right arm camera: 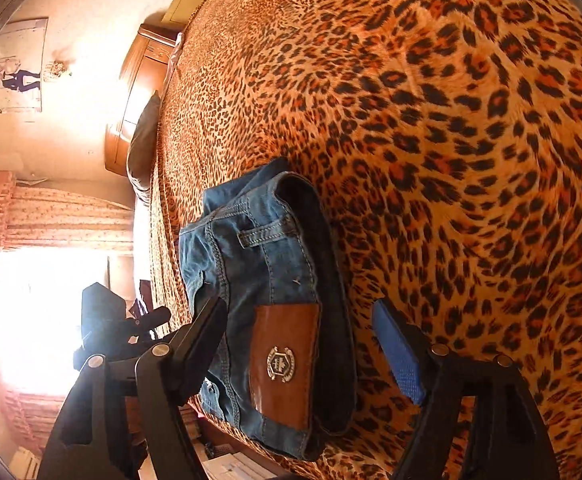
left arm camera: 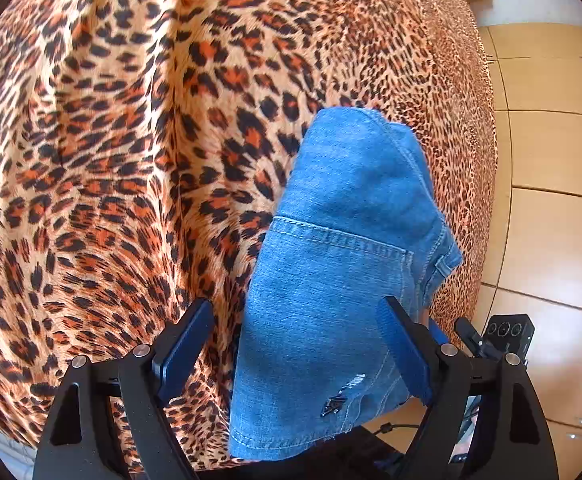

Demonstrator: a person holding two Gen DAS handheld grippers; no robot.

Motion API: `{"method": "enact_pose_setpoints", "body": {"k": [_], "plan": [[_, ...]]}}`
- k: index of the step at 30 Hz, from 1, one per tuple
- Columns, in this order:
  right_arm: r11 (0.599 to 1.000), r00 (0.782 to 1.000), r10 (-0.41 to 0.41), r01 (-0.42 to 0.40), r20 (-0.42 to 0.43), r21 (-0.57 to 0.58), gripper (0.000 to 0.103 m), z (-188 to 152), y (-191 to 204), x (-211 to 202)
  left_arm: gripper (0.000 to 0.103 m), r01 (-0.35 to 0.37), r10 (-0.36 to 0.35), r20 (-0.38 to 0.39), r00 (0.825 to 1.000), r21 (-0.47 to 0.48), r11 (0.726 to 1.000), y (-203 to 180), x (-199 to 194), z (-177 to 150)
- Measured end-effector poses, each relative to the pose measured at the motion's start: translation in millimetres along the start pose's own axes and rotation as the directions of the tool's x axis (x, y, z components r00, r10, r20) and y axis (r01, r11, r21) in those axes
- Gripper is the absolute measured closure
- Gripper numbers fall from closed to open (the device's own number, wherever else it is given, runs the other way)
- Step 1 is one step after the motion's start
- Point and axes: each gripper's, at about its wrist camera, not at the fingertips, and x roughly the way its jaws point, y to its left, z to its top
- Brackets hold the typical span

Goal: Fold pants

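Note:
The blue denim pants [left arm camera: 343, 264] lie folded into a compact bundle on the leopard-print bedspread [left arm camera: 131, 160], near the bed's edge. My left gripper [left arm camera: 297, 316] is open, its blue-padded fingers [left arm camera: 401, 354] standing on either side of the bundle's near end. In the right wrist view the pants [right arm camera: 267, 264] show their waistband, a belt loop and a brown leather patch [right arm camera: 285, 364]. My right gripper [right arm camera: 299, 320] is open too, straddling the waistband end without closing on it. The other gripper shows at the lower right of the left wrist view [left arm camera: 507, 340].
The bedspread [right arm camera: 431, 140] covers the whole bed. A tiled floor [left arm camera: 551, 160] lies beyond the bed's right edge. A wooden headboard [right arm camera: 143, 76], a dark pillow [right arm camera: 145, 148] and a curtained bright window [right arm camera: 47, 312] show in the right wrist view.

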Motion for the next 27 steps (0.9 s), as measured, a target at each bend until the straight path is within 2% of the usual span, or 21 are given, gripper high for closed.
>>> {"method": "enact_pose_setpoints", "body": {"k": [3,6,9,10,13,16,17,18,19,20,21,23,27], "plan": [[0.999,0.999,0.036,-0.035,-0.021,0.032,0.026,-9.2,-11.2,11.9,0.019,-0.044,0.046,-0.026,0.999,0.063,0.997,-9.6,12.1,-1.5],[0.996,0.995,0.083,-0.081,-0.06,0.025,0.026,-15.0,-4.0,31.5,0.015,-0.073,0.078,-0.04,0.996,0.129,0.989,-26.9,19.9,-3.2],[0.991,0.987,0.118,-0.124,-0.112,-0.048,0.025,-20.0,17.4,46.6,0.01,-0.051,0.059,-0.049,0.997,0.153,0.987,-41.1,19.9,-9.9],[0.99,0.987,0.113,-0.121,-0.112,-0.074,0.02,-20.4,24.1,48.9,0.006,-0.041,0.049,-0.048,0.998,0.158,0.987,-44.7,20.3,-9.0],[0.992,0.99,0.093,-0.102,-0.11,-0.077,0.02,-18.0,23.1,55.7,0.004,-0.036,0.044,-0.055,0.998,0.135,0.99,-42.8,31.7,-2.1],[0.992,0.989,0.125,-0.127,-0.079,-0.024,0.02,-18.5,13.9,59.6,0.005,-0.02,0.024,-0.063,0.998,0.059,0.998,-33.2,44.8,5.6],[0.993,0.99,0.113,-0.115,-0.078,-0.024,0.023,-19.1,12.6,58.9,0.009,-0.024,0.028,-0.056,0.998,0.057,0.998,-32.5,48.8,7.5],[0.996,0.994,0.079,-0.082,-0.076,-0.04,0.035,-20.4,15.4,58.4,0.012,-0.042,0.045,-0.051,0.998,0.068,0.997,-35.8,48.1,6.6],[0.997,0.997,0.025,-0.031,-0.078,-0.069,0.054,-21.6,17.9,56.9,0.019,-0.069,0.073,-0.044,0.996,0.081,0.994,-36.0,39.4,-0.1],[0.995,0.996,-0.014,0.006,-0.084,-0.102,0.059,-22.1,21.4,56.4,0.029,-0.092,0.096,-0.04,0.995,0.097,0.991,-39.2,38.7,-2.3],[0.993,0.995,-0.021,0.01,-0.094,-0.117,0.063,-22.2,24.5,59.0,0.032,-0.108,0.112,-0.03,0.993,0.109,0.988,-42.3,35.9,-4.9],[0.99,0.995,-0.029,0.016,-0.092,-0.139,0.069,-20.6,31.3,56.7,0.048,-0.103,0.106,-0.014,0.994,0.118,0.988,-44.4,25.6,-9.3],[0.981,0.997,0.016,-0.03,-0.075,-0.189,0.073,-21.0,48.7,43.0,0.058,-0.035,0.034,0.004,0.999,0.134,0.99,-48.7,-1.2,-15.3]]}}
